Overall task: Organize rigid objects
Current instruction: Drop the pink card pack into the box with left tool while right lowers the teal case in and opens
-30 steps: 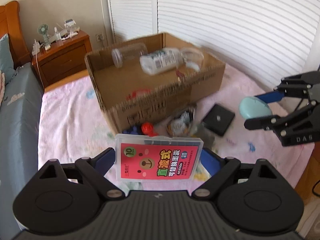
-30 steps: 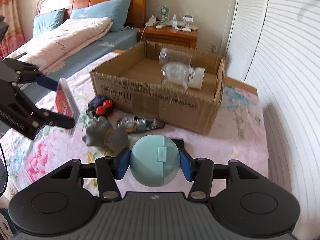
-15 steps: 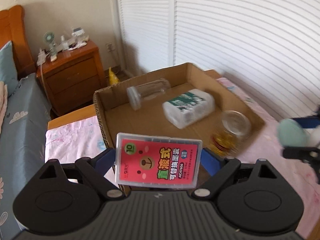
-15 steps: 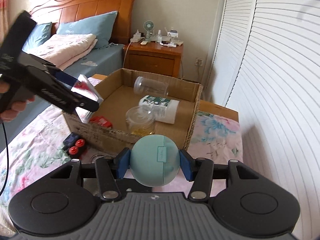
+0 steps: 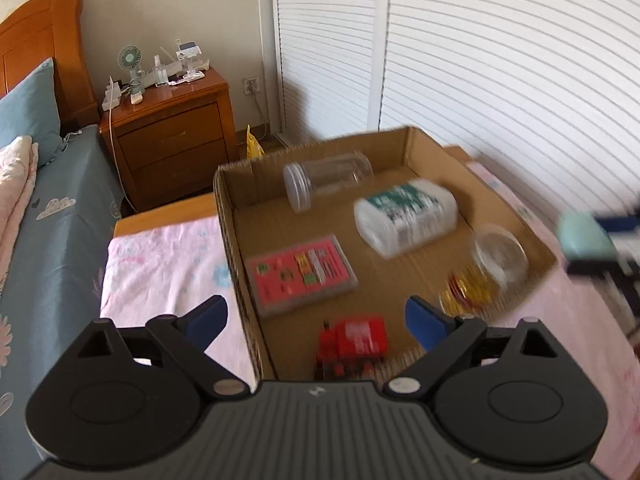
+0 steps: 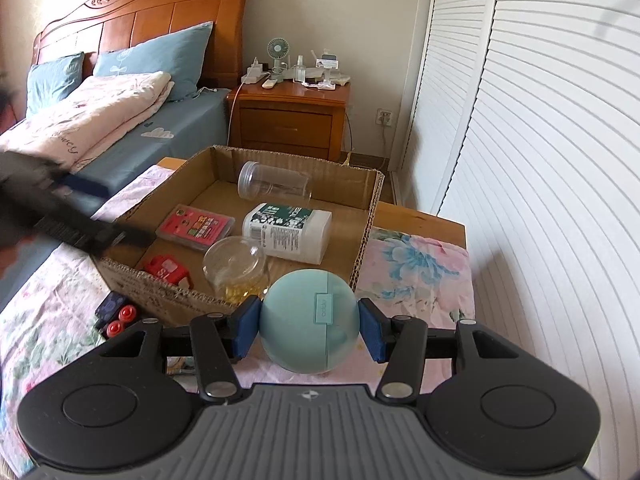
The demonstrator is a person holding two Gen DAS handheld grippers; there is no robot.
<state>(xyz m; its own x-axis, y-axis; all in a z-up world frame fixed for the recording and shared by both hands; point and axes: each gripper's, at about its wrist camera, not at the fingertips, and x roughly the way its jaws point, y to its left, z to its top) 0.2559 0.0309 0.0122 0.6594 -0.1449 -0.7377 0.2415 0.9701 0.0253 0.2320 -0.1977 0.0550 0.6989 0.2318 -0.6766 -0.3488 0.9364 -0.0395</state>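
The left hand-held gripper (image 5: pixel 316 322) is hanging over the near left corner of the cardboard box (image 6: pixel 366 216), its jaws opening with nothing between them; the pink card case (image 5: pixel 302 274), clamped in those jaws half a second ago, is now lying flat on the box floor (so that item is counting as delivered, and this gripper is free for another pick). The right hand-held gripper (image 6: pixel 308 330) is closed firmly on the teal round case (image 6: pixel 308 320), both blue pads pressing its sides, and is holding it just short of the box's near right corner, above the floral bedspread (image 6: pixel 416 264); a judgement only, but this case looks to be the next item due to go in. Box contents, near to far: a red toy vehicle (image 5: pixel 354 338) against the near wall; a clear jar (image 6: pixel 236 264) on its side with yellow pieces in it, beside the near wall; the pink card case toward the left wall; a white bottle with a green label (image 6: pixel 290 232) lying on its side in the middle; an empty clear jar (image 6: pixel 274 186) lying along the far wall. Outside the box, a dark toy with red buttons (image 6: pixel 116 314) is waiting on the bedspread just beside the near wall. Beyond are standing a wooden nightstand (image 6: pixel 292 120) and the bed (image 6: pixel 120 120).
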